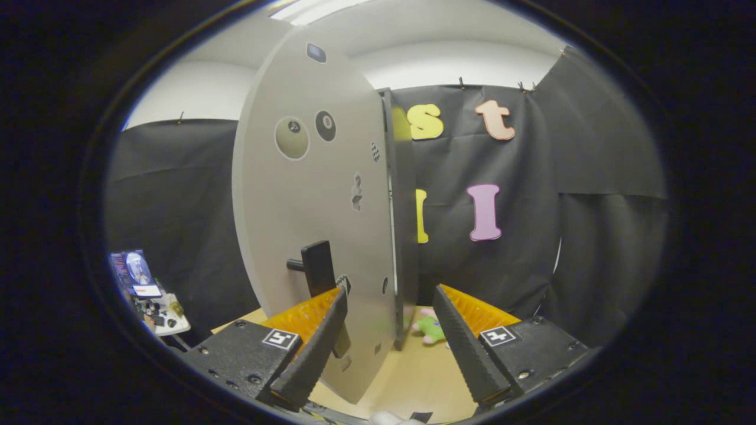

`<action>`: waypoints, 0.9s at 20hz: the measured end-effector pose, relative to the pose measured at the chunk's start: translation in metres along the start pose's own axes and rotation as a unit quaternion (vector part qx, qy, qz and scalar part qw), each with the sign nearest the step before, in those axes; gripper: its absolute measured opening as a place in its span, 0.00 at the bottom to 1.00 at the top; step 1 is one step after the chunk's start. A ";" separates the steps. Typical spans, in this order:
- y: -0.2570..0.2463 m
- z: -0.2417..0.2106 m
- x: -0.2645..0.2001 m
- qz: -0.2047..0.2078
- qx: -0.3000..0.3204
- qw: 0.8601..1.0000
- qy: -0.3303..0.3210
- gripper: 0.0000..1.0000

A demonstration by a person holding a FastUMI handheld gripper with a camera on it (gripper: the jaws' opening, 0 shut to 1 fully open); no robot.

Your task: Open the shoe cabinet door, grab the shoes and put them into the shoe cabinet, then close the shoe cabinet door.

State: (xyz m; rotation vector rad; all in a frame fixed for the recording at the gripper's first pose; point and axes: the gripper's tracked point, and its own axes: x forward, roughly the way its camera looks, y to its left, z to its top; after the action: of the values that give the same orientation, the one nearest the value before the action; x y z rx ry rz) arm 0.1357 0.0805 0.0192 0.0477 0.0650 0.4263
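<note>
The gripper [390, 348] is sitting with its fingers spread wide and nothing pressed between them, the free edge of the shoe cabinet door [313, 224] standing in the gap between the two. The door is swung partly out, showing its pale grey face with a scatter of stickers. Its dark handle [318, 268] is sticking out just ahead of the left finger [310, 354], so close the finger tip is overlapping the handle's lower end in this view; whether they are touching cannot be told. The right finger [466, 348] is sitting well clear of the door's edge.

Judging by the task, this reads as one of the door steps: opening or closing, and which one cannot be settled from this moment. The cabinet's inside is hidden behind the door, so whether shoes are in there is unknown too. Beyond the fingers, low on the wooden floor [407, 378], a small pink and green plush toy [430, 328] is lying just past the door's edge. No shoe can be made out with any certainty.

The next move is calling for the fingers to bear on the handle or the door's edge and swing it along its hinge arc, keeping the free edge from slipping out of the gap.
</note>
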 end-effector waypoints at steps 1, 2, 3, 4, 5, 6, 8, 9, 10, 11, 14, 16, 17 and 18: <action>0.006 0.000 0.002 -0.003 0.001 1.000 0.002 0.97; 0.012 0.001 0.003 -0.009 -0.001 1.000 0.003 0.97; 0.019 0.001 0.003 -0.016 -0.006 1.000 0.001 0.97; 0.028 0.001 0.006 -0.021 -0.013 1.000 0.001 0.97; 0.036 -0.001 0.009 -0.026 -0.017 1.000 0.000 0.97; 0.044 -0.001 0.012 -0.029 -0.017 0.999 0.000 0.97; 0.066 -0.004 0.020 -0.030 -0.011 0.999 0.000 0.97; 0.076 -0.005 0.025 -0.031 -0.006 1.000 0.000 0.97; 0.086 -0.005 0.030 -0.032 -0.004 0.999 -0.001 0.97; 0.095 -0.005 0.035 -0.035 -0.005 0.999 -0.003 0.97; 0.120 -0.003 0.056 -0.046 -0.013 0.999 -0.008 0.97; 0.140 -0.004 0.075 -0.041 -0.014 0.999 -0.008 0.97; 0.151 -0.006 0.086 -0.035 -0.015 0.999 -0.005 0.97; 0.161 -0.007 0.096 -0.028 -0.017 0.999 0.001 0.97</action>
State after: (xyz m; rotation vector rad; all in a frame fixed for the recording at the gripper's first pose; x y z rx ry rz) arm 0.1563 0.2672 0.0163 0.0112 0.0599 0.3716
